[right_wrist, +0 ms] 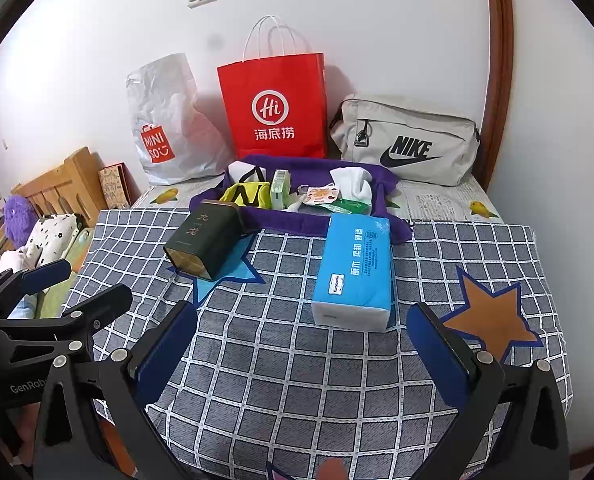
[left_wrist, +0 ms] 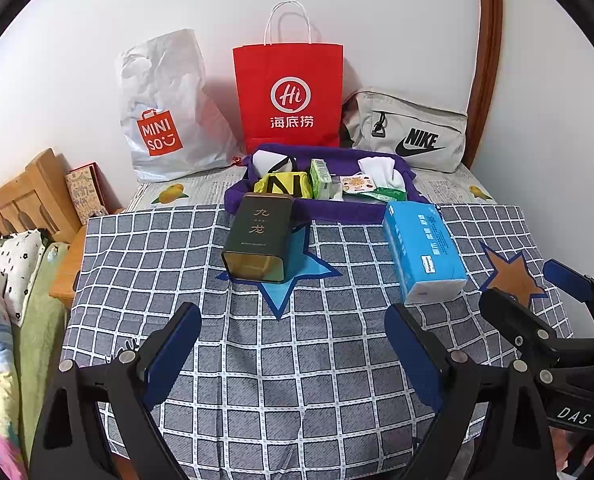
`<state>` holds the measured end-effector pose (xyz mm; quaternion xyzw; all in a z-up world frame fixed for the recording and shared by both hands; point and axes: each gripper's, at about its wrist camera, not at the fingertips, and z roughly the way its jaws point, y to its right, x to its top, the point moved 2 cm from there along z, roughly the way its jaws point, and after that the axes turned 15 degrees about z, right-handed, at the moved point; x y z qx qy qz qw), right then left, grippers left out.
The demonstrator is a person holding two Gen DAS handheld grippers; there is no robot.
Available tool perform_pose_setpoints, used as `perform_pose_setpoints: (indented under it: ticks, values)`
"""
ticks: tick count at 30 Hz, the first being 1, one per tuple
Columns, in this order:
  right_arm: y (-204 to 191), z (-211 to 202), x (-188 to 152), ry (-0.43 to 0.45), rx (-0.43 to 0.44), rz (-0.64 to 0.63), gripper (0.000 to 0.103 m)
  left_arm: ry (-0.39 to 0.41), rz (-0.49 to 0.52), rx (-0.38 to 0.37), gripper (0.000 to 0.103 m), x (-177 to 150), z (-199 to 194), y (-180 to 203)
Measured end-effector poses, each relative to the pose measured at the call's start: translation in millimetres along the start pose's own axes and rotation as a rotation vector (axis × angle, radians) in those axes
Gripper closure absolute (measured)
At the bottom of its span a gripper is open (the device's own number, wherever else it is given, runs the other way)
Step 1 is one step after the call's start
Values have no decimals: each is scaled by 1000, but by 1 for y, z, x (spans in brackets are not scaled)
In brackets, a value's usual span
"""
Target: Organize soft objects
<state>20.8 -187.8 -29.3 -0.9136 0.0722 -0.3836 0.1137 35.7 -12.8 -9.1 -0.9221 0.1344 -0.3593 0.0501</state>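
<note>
A blue tissue pack (left_wrist: 423, 252) (right_wrist: 355, 268) lies on the checked cloth (left_wrist: 297, 360), just beyond the right gripper. To its left a dark green tin (left_wrist: 259, 236) (right_wrist: 205, 240) lies on its side, leaning on the front rim of a purple fabric tray (left_wrist: 337, 212) (right_wrist: 289, 224). In the tray are a yellow-and-black pouch (left_wrist: 285, 184), a green box, small packets and a white sock (left_wrist: 383, 170) (right_wrist: 355, 180). My left gripper (left_wrist: 293, 312) (right_wrist: 89, 284) is open and empty over the cloth. My right gripper (right_wrist: 302, 310) (left_wrist: 533, 284) is also open and empty.
Against the back wall stand a white Miniso plastic bag (left_wrist: 165, 120), a red paper bag (left_wrist: 291, 96) and a grey Nike bag (left_wrist: 409, 132). A wooden headboard (left_wrist: 25, 196) and piled bedding (left_wrist: 1, 320) lie at the left, below the cloth's edge.
</note>
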Motion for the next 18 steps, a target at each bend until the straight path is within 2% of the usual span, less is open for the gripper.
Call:
perform_pose_setpoints:
  ticks: [18]
  values:
    - [1,2,0,-5,3,4,0,2,5,-1,10,0,2,-1]
